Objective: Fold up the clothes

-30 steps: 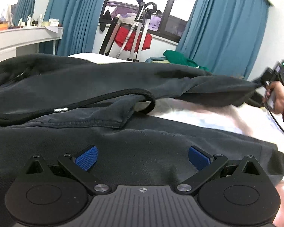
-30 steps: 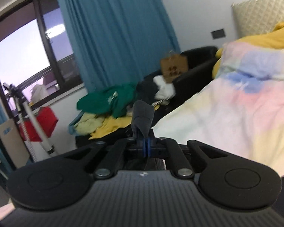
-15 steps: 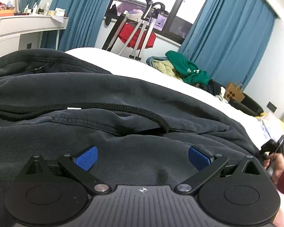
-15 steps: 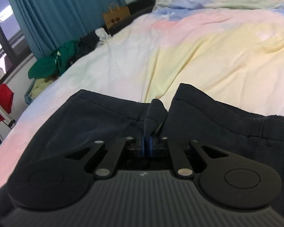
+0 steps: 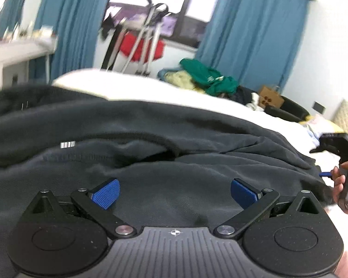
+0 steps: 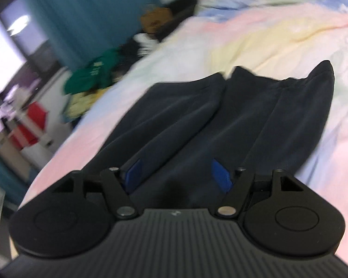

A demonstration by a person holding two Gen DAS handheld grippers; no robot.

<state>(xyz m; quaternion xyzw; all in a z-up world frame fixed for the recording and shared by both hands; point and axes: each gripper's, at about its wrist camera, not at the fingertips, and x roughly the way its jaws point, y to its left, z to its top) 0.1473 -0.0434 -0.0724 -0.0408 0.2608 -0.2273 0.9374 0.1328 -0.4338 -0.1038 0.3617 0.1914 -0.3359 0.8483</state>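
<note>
**Both grippers off the fabric, dark garment on bed**

Right gripper [image 6: 178, 176]: jaws opening, blue pads spread apart w/ nothing pinched; the dark trousers [image 6: 220, 120] lie just below and ahead, flat on the pastel bedspread [image 6: 278, 34], two leg ends pointing away from cam. Pad contact w/ cloth can't be told, view blurred.

Left gripper [image 5: 174, 192]: jaws wide apart, pads clear of fabric, nothing held. It hovers over the waist end of the garment, where a drawcord [image 5: 150, 136] runs across the folds. At the right edge of the left wrist view, the person's right hand [image 5: 341, 180] grips the other tool's handle.

Bg: teal curtains [image 5: 250, 41], green clothes pile [image 5: 206, 76].
</note>
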